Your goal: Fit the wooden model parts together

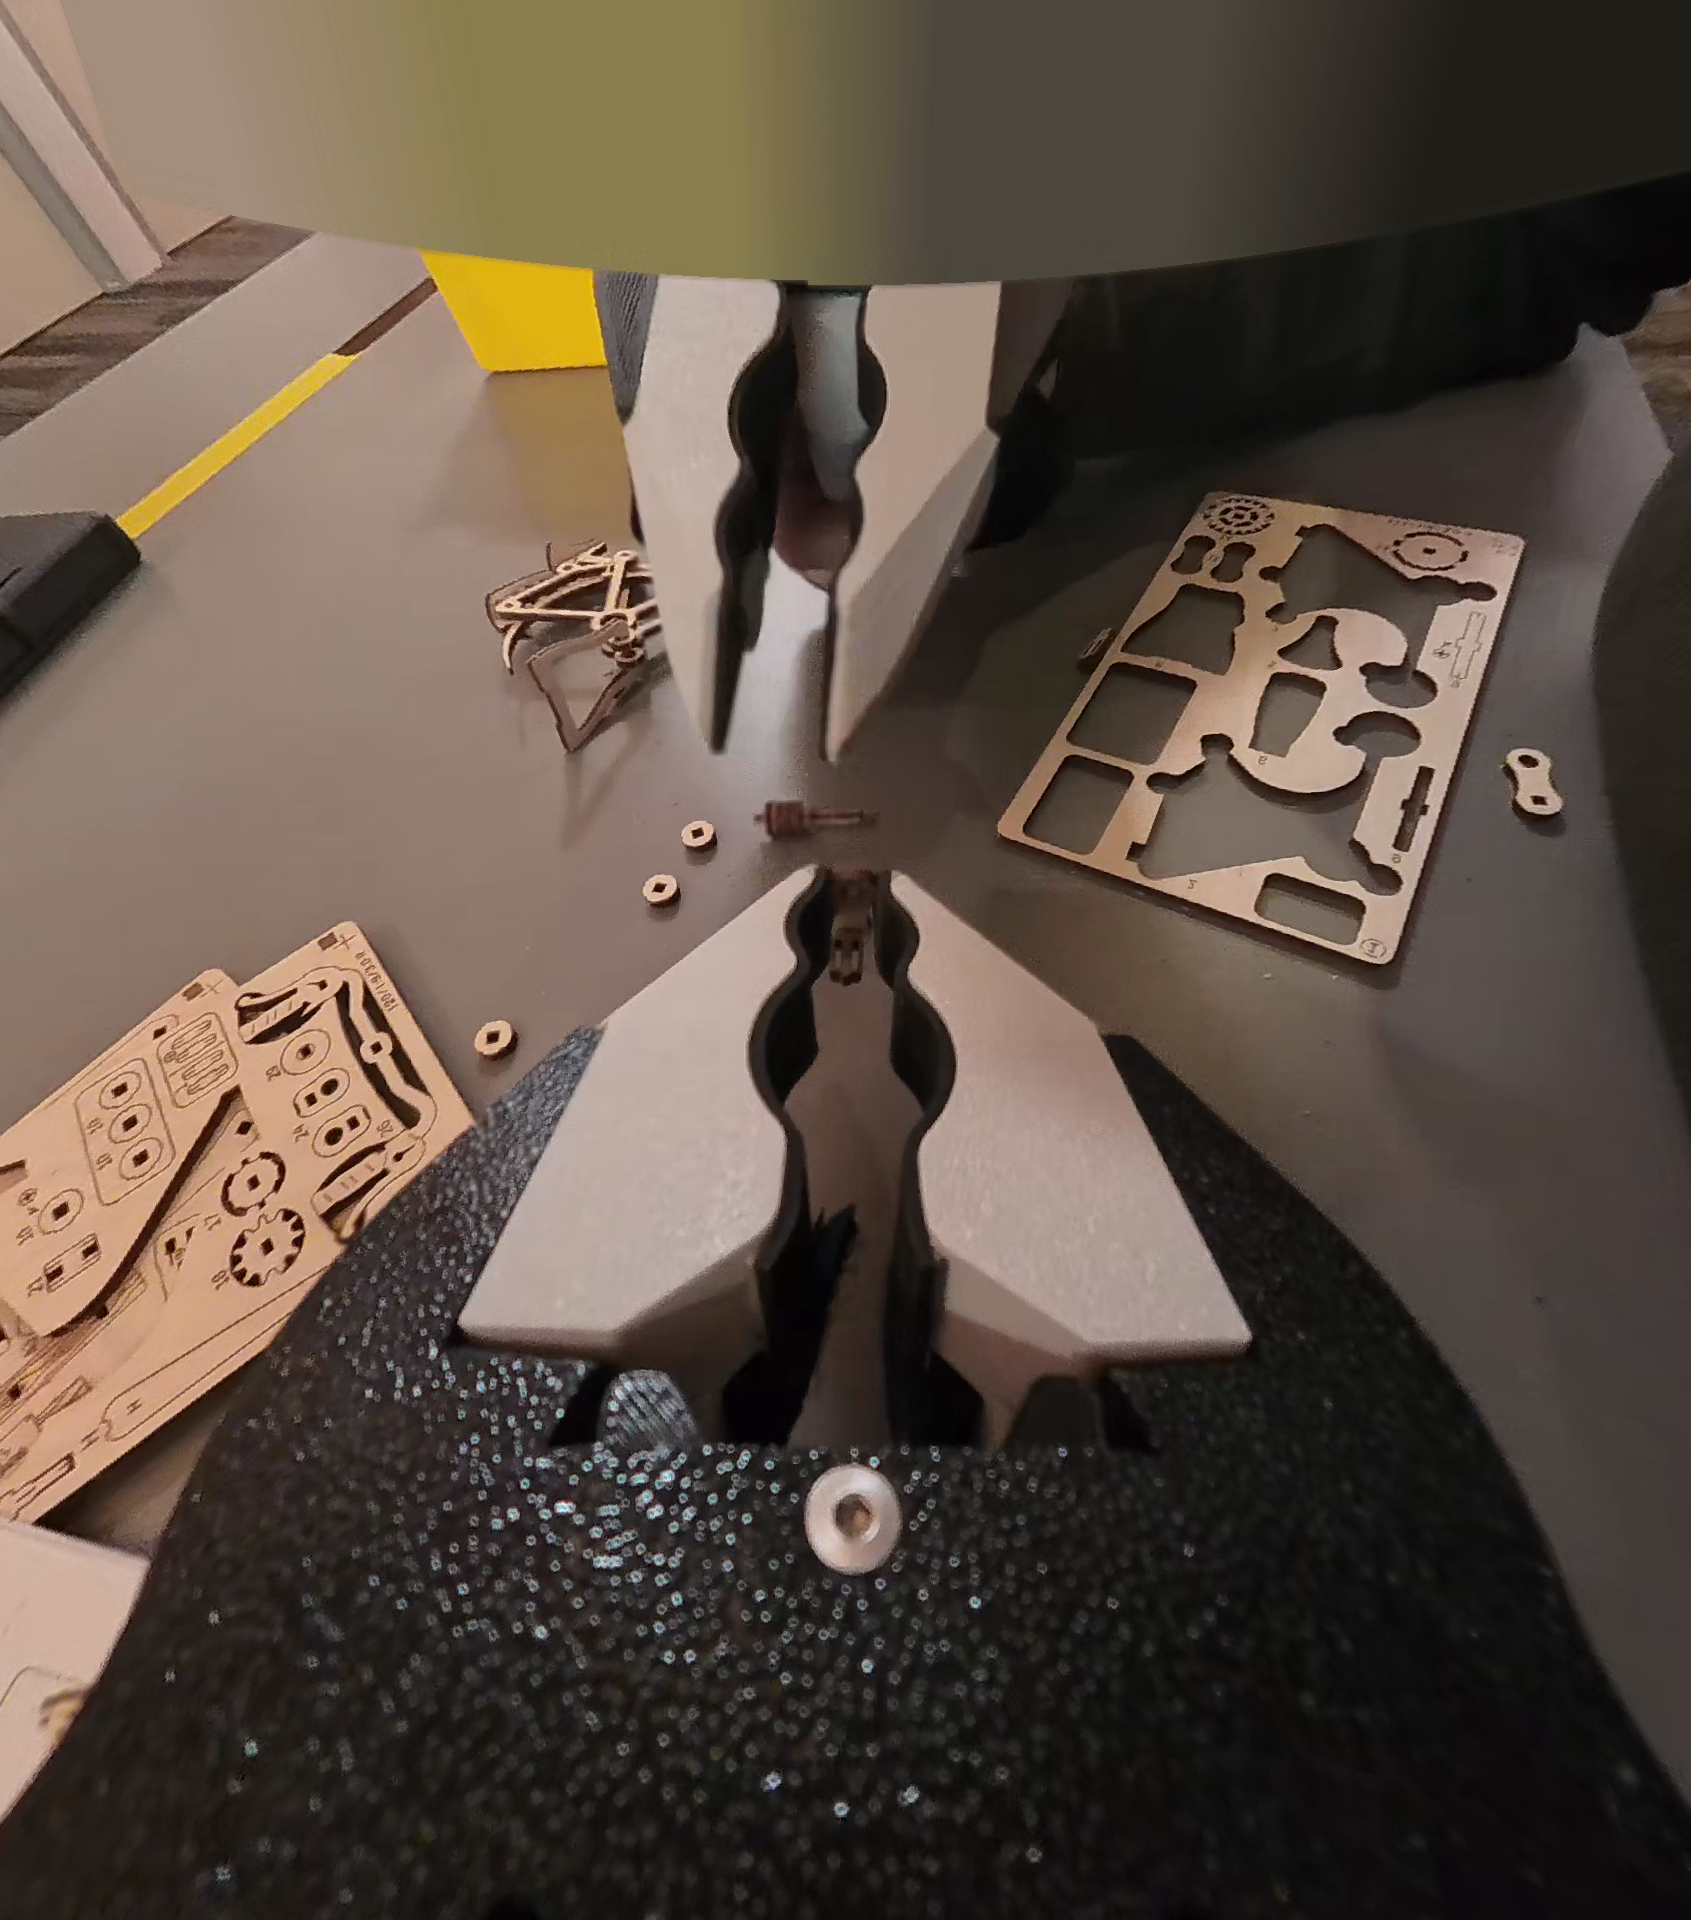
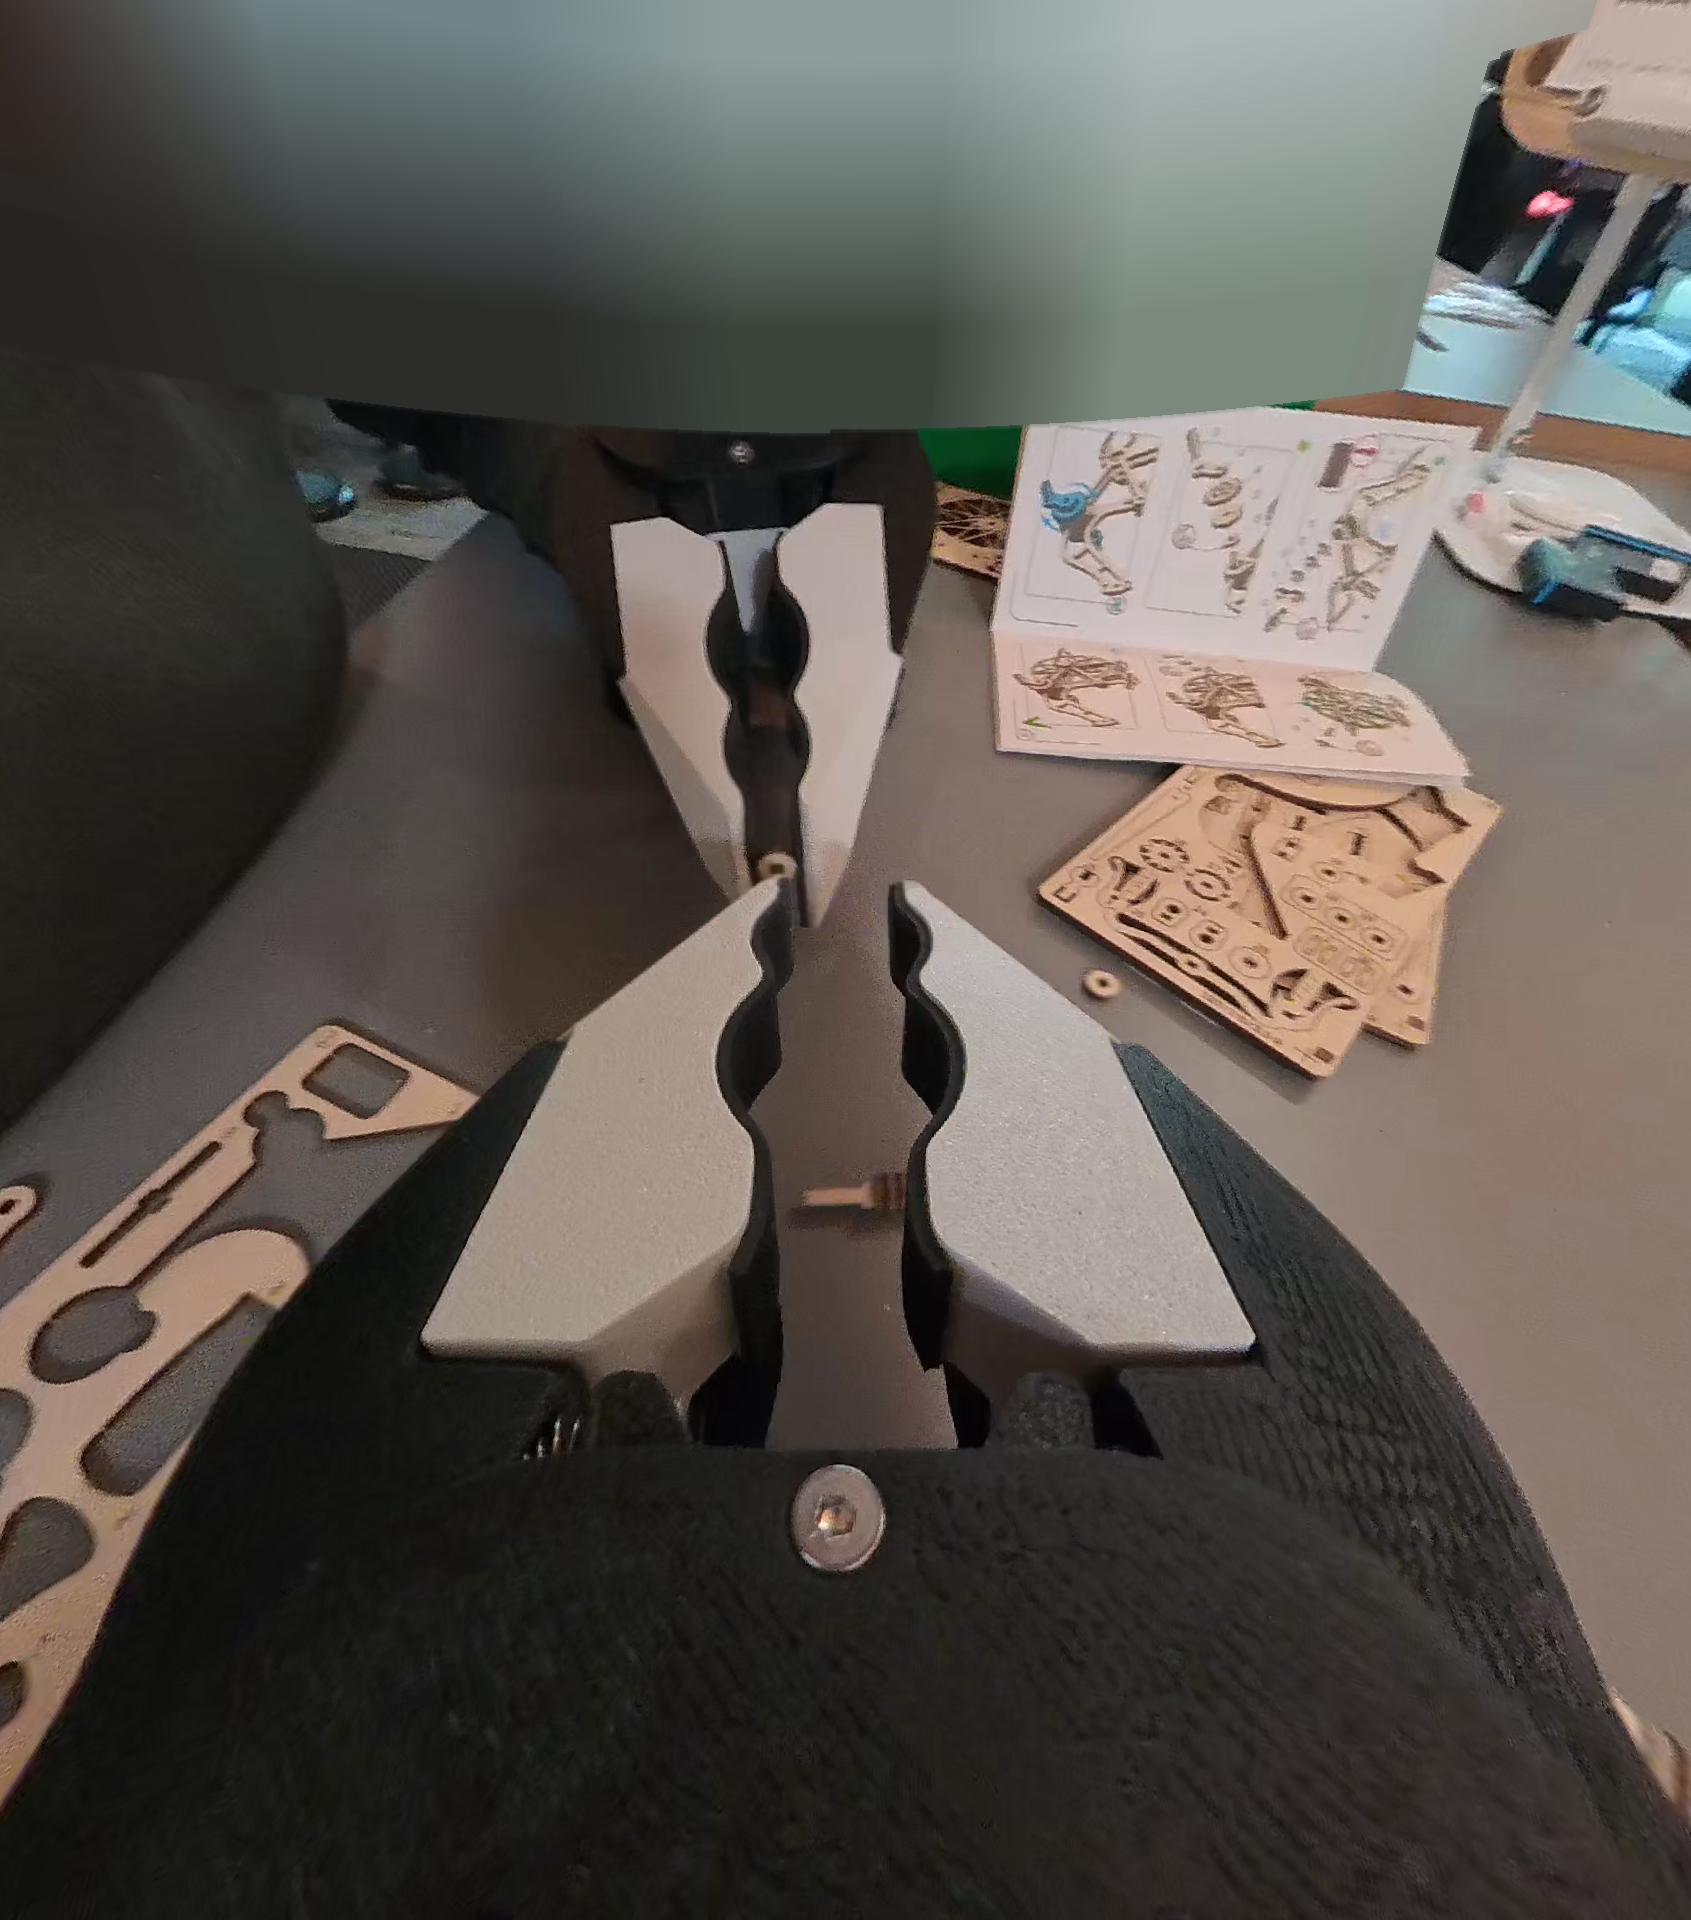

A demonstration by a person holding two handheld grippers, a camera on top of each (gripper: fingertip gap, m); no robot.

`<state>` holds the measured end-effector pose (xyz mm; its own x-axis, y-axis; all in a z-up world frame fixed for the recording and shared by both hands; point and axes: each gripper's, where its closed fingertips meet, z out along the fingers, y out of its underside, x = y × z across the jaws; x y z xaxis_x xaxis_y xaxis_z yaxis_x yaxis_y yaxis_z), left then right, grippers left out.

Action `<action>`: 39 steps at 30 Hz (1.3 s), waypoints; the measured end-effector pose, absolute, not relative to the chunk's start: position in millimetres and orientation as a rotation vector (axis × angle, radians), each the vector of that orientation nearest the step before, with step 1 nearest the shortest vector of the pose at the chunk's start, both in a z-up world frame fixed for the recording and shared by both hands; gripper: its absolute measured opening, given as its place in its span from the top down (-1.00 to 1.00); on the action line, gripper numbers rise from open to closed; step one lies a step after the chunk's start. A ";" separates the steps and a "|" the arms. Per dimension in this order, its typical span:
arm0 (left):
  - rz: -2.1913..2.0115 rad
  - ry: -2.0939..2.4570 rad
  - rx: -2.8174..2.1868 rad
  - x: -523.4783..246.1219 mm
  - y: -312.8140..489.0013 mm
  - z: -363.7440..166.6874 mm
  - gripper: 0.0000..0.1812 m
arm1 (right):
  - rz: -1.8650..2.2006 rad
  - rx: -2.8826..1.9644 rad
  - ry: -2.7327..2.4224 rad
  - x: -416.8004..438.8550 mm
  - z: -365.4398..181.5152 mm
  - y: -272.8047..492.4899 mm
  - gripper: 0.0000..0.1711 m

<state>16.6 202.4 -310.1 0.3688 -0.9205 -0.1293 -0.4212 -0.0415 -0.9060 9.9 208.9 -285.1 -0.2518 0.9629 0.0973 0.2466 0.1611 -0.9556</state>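
Observation:
My left gripper [image 1: 851,883] is shut on a small wooden part [image 1: 851,940], which shows as a little ring at its tips in the right wrist view [image 2: 775,864]. My right gripper [image 2: 841,899] is open and empty, tip to tip with the left one, hovering just above the grey table [image 1: 353,727]. It enters the left wrist view from the top [image 1: 773,743]. A short wooden axle piece [image 1: 815,821] lies on the table between the two grippers, and also shows between my right fingers [image 2: 851,1195]. A partly built wooden model [image 1: 576,644] lies behind.
Three small washers [image 1: 699,834] lie near the axle. A punched-out sheet [image 1: 1267,727] and a loose link [image 1: 1534,781] lie to one side, full part sheets [image 1: 145,1195] to the other. An open instruction booklet [image 2: 1215,603] lies beyond the sheets. A dark cushion [image 2: 72,727] borders the table. Left and right tips are no more than a few centimetres apart. Left tips and right tips are each some 15 cm from the loose link [image 1: 1534,781].

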 end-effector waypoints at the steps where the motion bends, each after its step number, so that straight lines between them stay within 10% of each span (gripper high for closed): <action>1: -0.620 1.209 -1.641 15.2 203.6 -310.1 0.94 | 1.117 -1.173 -1.607 10.3 -282.7 215.7 0.82; 39: -0.596 1.266 -1.879 -7.8 203.8 -341.4 0.47 | 0.589 -0.841 -1.214 26.7 -245.4 266.2 0.88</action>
<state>-7.8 203.8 -341.4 0.3943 -0.9181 -0.0411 -0.5538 -0.2017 -0.8079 26.7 266.2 -245.4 0.2660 0.7822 0.5635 0.0413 0.5747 -0.8173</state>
